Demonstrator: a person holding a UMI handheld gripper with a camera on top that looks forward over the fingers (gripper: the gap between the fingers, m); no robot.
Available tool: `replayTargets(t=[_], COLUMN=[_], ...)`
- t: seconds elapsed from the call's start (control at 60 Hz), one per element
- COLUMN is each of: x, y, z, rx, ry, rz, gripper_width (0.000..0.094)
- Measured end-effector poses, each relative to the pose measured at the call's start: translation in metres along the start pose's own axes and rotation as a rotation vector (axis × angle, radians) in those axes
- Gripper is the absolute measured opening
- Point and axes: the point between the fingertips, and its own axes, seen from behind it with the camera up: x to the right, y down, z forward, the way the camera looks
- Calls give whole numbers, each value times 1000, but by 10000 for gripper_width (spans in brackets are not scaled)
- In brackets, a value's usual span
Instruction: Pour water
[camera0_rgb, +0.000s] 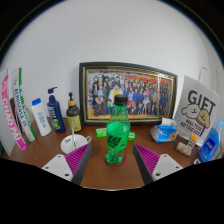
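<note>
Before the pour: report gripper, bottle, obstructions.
Gripper open. Green bottle upright between the fingers, cap on, not clamped. White cup beside it, left. Nothing blocking.

We see an evenly lit indoor scene, bright on the pale wall (60, 40) and softer on the brown worktop (100, 170), with no hard shadows. A faint sheen lies across the glass of the framed photo (128, 93), and the green bottle (118, 135) glows slightly where light passes through it. The wide lens bows straight lines strongly near the rim, and detail is soft throughout, most so toward the edges.
</note>
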Motion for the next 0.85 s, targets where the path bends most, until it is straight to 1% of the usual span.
replayTargets(t=[0.167, 0.25, 0.333, 0.483, 0.683, 0.85], x=[-33, -49, -62, -81, -80, -69], y=[8, 14, 19, 27, 34, 49], z=[-100, -153, -200, -265, -310, -323], rx=[-68, -100, -112, -126, -110, -135], ry=[13, 40, 61, 60, 80, 96], rz=[32, 33, 20, 17, 12, -8], gripper_width=[852, 855, 852, 853, 854, 852])
